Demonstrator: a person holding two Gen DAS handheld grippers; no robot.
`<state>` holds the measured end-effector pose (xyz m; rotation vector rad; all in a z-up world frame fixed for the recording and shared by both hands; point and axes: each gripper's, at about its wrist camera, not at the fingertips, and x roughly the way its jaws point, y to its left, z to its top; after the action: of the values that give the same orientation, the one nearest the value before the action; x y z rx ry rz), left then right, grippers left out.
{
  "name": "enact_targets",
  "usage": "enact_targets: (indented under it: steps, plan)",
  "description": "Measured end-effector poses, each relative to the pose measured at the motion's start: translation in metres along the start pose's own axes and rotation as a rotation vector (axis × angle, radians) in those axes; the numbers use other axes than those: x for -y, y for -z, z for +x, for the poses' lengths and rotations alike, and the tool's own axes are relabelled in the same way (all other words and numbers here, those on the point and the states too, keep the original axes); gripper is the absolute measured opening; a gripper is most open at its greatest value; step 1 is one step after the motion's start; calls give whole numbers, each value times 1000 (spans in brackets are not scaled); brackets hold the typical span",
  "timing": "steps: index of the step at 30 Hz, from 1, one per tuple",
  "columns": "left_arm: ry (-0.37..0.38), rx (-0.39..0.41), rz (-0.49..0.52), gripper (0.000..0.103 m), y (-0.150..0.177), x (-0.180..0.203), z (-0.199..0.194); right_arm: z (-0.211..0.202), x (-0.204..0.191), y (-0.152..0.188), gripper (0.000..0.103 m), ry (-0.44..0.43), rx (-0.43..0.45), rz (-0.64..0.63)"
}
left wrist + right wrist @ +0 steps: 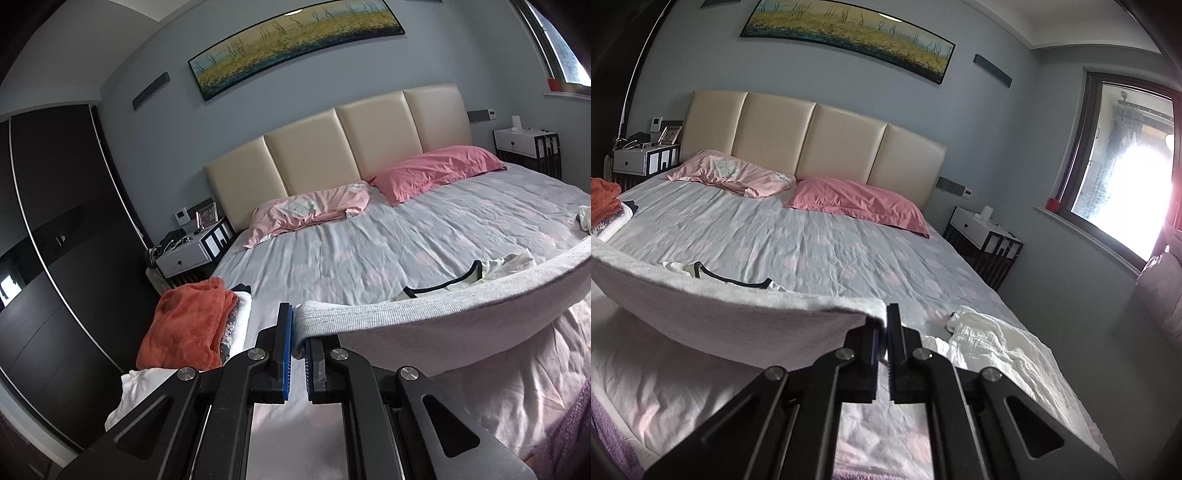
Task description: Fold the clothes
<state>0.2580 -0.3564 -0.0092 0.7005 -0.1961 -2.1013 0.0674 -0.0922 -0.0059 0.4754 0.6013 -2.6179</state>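
The grey cloth (424,317) is hanging stretched out above the bed (369,240) — the left gripper (298,332) is pinching one corner, the right gripper (884,332) is pinching the other — with an orange pile (184,325) lying nearby

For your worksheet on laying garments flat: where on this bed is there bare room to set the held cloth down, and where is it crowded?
Free: the wide sheet between the pillows and the black-trimmed garment. Crowded: the folded pile at the left edge, the white garment at the right. Both grippers hold the grey cloth taut.
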Motion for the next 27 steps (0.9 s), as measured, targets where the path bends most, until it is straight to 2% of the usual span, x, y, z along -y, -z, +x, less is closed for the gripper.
enact_targets:
  steps: [9, 15, 22, 27]
  plan:
    - [9, -136, 15, 6, -22, 23, 101, 99, -29, -24, 3, -8, -60, -47]
    - [1, -265, 29, 6, -26, 49, 194, 185, -60, -31, 3, -24, -141, -51]
    - [21, -445, 44, 6, 7, 84, 302, 298, -109, -13, 3, -55, -289, -75]
    - [54, -494, 62, 6, 34, 102, 342, 352, -130, 19, 3, -89, -385, -77]
